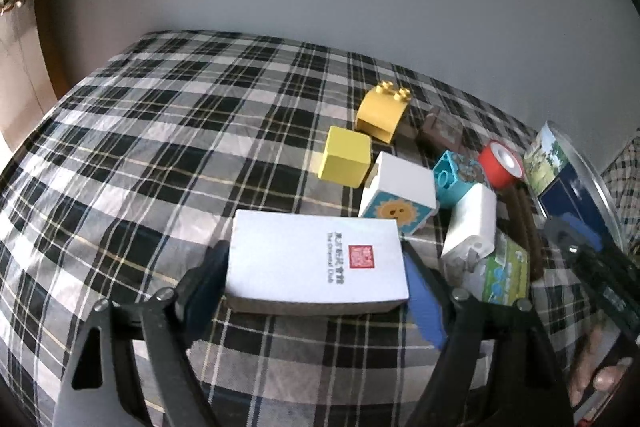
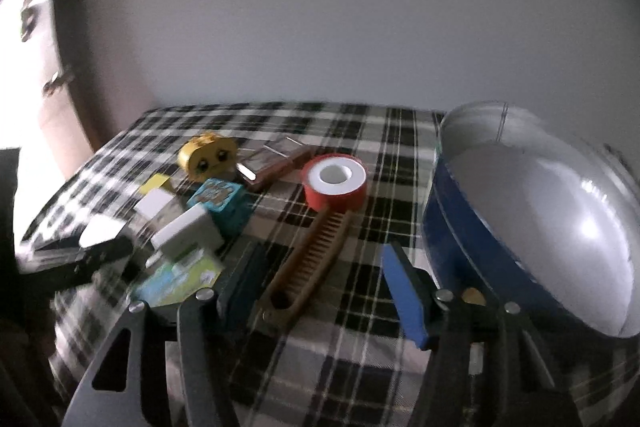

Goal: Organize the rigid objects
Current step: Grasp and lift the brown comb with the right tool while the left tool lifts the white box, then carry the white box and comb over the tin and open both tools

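Note:
My left gripper point(image 1: 316, 287) has its blue pads against both sides of a white box point(image 1: 316, 261) with a red seal, held just above the plaid cloth. Beyond it lie a yellow cube point(image 1: 346, 158), a yellow arched brick point(image 1: 383, 111), a white sun block point(image 1: 400, 193), a teal block point(image 1: 456, 175), a white block point(image 1: 472, 223) and a red tape roll point(image 1: 501, 159). My right gripper point(image 2: 320, 287) is open and empty, with a brown comb point(image 2: 310, 267) lying between its fingers. The red tape roll point(image 2: 335, 183) lies beyond the comb.
A round blue tin point(image 2: 532, 223) with a silver inside stands at the right, close to my right gripper's right finger. A green card point(image 2: 180, 277) lies left of the comb. A brown hair clip point(image 2: 276, 163) lies at the back. The cloth's left half point(image 1: 140, 147) holds nothing.

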